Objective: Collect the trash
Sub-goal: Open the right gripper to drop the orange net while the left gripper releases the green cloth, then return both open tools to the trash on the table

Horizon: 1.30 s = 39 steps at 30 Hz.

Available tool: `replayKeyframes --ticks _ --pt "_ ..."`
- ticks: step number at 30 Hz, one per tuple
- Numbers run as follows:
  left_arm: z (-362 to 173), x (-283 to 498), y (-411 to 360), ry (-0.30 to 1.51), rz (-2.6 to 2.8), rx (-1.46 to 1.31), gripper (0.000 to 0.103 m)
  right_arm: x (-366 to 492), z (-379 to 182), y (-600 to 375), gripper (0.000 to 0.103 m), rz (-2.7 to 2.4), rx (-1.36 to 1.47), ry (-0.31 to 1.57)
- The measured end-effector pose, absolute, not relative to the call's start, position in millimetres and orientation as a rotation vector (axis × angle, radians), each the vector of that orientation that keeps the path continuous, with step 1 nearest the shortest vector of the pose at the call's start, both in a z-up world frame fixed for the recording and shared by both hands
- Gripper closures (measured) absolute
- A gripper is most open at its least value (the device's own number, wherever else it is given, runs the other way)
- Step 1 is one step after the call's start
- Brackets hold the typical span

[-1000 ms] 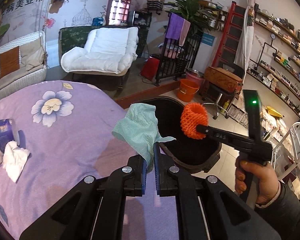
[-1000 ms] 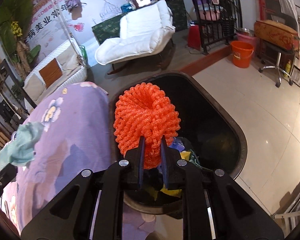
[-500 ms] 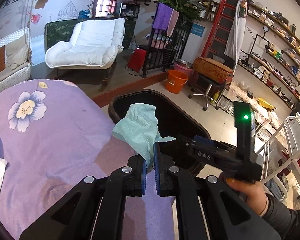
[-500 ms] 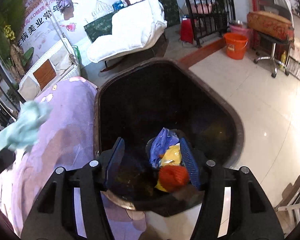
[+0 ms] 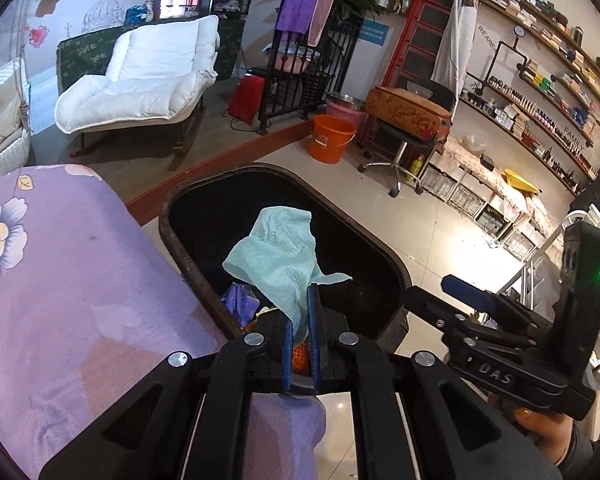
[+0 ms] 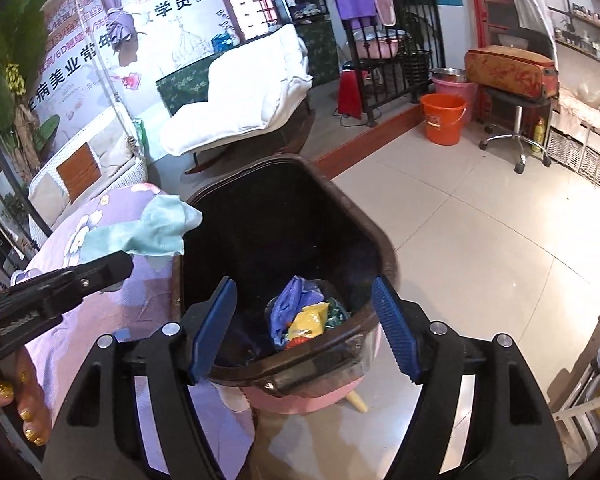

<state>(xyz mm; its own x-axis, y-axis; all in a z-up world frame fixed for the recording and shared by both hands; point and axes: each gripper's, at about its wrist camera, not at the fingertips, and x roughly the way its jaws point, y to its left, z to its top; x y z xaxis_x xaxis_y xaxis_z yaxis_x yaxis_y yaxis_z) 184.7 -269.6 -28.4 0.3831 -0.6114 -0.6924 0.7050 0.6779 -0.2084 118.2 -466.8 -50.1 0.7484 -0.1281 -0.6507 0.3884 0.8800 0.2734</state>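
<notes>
We hold both grippers over one dark trash bin (image 6: 382,240), which stands on the tiled floor right against the edge of the table with the purple flowered cloth (image 5: 72,264). The bin is open at the top, and at its bottom we see a small heap of trash: a crumpled purple-blue wrapper (image 6: 296,296), a yellow packet (image 6: 310,320) lying against it, and a bit of orange mesh (image 6: 298,342) just below the yellow one. There is something greenish beside the packet too, but we cannot tell what it is.

Our left gripper (image 5: 300,316) is clamped on one pale green tissue (image 5: 276,256). Its blue pads pinch the lower corner, and the rest of the tissue stands up loosely above the fingers. In the left wrist view the tissue hangs over the bin's opening; from the right wrist view it (image 6: 152,230) sits at the near-left rim, where the cloth meets the bin.

Our right gripper (image 6: 304,328) has its jaws spread wide with nothing between them, and it points down into the bin, so the heap shows in the gap between its two blue ribbed pads (image 6: 392,332).

Further back on the floor, we count one orange bucket (image 5: 332,138) and one white cushioned lounge chair (image 5: 140,80).
</notes>
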Motion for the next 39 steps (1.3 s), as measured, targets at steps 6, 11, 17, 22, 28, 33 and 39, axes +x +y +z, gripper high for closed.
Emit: replayKeyframes --ticks 6,11,17,22,28,33,39 --pt "-38.6 191.7 -285.0 0.864 -0.845 0.142 0.095 107.5 -53.1 -478.1 0.03 -0.323 0.444 0.667" --pt "-46.7 200.1 -300.7 0.903 -0.861 0.154 0.095 100.8 -55.0 -481.4 0.03 -0.337 0.456 0.672" --pt "-57.8 210.5 -317.3 0.95 -0.839 0.209 0.069 92.7 -53.5 -490.1 0.025 -0.365 0.465 0.662" --pt "-57.5 208.4 -310.5 0.924 -0.825 0.196 0.038 87.6 -54.3 -498.9 0.024 -0.392 0.481 0.657" --pt "-51.6 200.1 -303.9 0.898 -0.826 0.199 0.025 87.5 -55.2 -503.2 0.024 -0.405 0.501 0.653" --pt "-44.2 190.2 -292.6 0.873 -0.807 0.193 0.02 91.9 -54.5 -500.6 0.023 -0.396 0.506 0.657" --pt "-33.3 167.5 -274.1 0.804 -0.768 0.25 0.017 99.4 -53.7 -491.2 0.022 -0.362 0.493 0.669"
